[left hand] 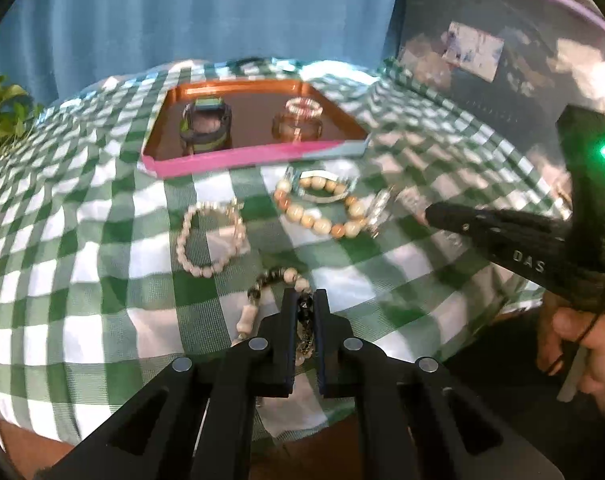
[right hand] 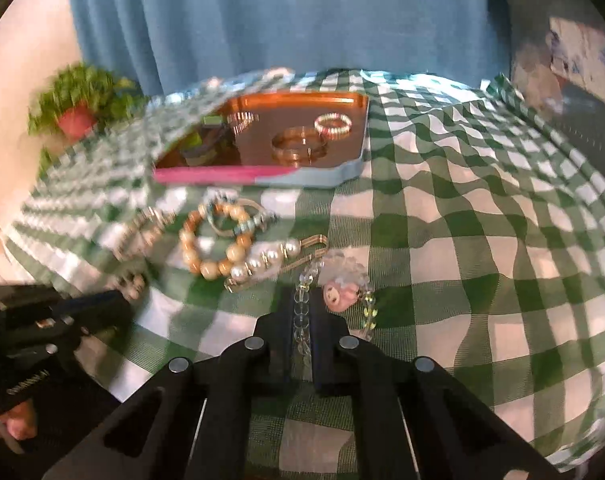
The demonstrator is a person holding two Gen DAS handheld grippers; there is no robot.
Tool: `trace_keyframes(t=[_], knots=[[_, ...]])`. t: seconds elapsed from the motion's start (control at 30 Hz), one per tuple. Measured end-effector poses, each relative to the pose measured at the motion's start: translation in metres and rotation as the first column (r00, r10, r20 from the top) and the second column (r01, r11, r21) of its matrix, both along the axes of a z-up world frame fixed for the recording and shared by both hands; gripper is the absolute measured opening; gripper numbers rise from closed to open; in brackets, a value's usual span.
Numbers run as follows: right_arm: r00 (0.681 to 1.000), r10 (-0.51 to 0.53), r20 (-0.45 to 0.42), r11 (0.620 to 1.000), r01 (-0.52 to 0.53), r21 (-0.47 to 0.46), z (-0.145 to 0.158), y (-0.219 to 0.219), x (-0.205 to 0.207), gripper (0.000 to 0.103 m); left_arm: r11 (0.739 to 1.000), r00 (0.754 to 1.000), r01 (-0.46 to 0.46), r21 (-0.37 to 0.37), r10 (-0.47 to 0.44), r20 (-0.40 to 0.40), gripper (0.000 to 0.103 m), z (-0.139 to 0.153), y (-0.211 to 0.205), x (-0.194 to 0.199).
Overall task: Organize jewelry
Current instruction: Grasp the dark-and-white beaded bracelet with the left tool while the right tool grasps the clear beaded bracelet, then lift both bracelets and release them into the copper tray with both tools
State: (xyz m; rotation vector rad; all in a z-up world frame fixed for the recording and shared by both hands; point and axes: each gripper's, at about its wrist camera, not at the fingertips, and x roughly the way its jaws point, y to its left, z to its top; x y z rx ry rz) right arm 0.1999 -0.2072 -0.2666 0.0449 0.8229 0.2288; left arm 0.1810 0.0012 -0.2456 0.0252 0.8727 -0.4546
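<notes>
Left hand-held gripper [left hand: 304, 300] pinching beaded bracelet [left hand: 270, 292]

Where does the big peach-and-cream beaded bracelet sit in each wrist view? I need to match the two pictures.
Left wrist view: the peach-and-cream beaded bracelet lies right of centre on the checked cloth, just in front of the tray.
Right wrist view: the same bracelet lies left of centre, again just in front of the tray.
Shared landmark: the tray's pink front edge, directly behind the bracelet in both views.
</notes>
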Motion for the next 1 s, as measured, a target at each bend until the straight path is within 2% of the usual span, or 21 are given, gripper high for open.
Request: trace_keyframes(t=[0.07, 0.23, 0.37, 0.57, 0.83, 1.0], knots=[[1.000, -0.004, -0.010, 0.997, 0.004, 0.083, 0.002, -0.011, 0.001, 0.006, 1.000, 1.000, -0.006, -0.025, 0.006, 0.014, 0.008, 0.010, 0.004, -0.005], [1.000, -0.010, 0.006, 0.989, 0.009, 0.150, 0.008, -0.019, -0.002, 0.006, 0.993, 0.999, -0.043, -0.107, 0.044, 0.001, 0.008, 0.021, 0.018, -0.007], [0.997, 0.024, 0.072, 0.977, -0.039, 0.209, 0.021, -0.020, -0.010, 0.006, 0.995, 0.997, -0.061, -0.079, 0.065, 0.048, 0.008, 0.034, 0.020, -0.007], [0.993, 0.057, 0.099, 0.977, -0.076, 0.199, 0.026, -0.014, -0.016, 0.006, 0.995, 0.995, -0.066, -0.071, 0.072, 0.076, 0.008, 0.048, 0.018, 0.003], [0.994, 0.053, 0.100, 0.966, -0.077, 0.248, 0.031, -0.025, -0.014, 0.006, 0.991, 0.995, -0.045, -0.126, 0.056, 0.078, 0.008, 0.058, 0.016, 0.013], [0.995, 0.035, 0.089, 0.967, -0.056, 0.249, 0.032, -0.025, -0.011, 0.006, 0.990, 0.998, -0.042, -0.135, 0.047, 0.037, 0.008, 0.052, 0.014, 0.023]])
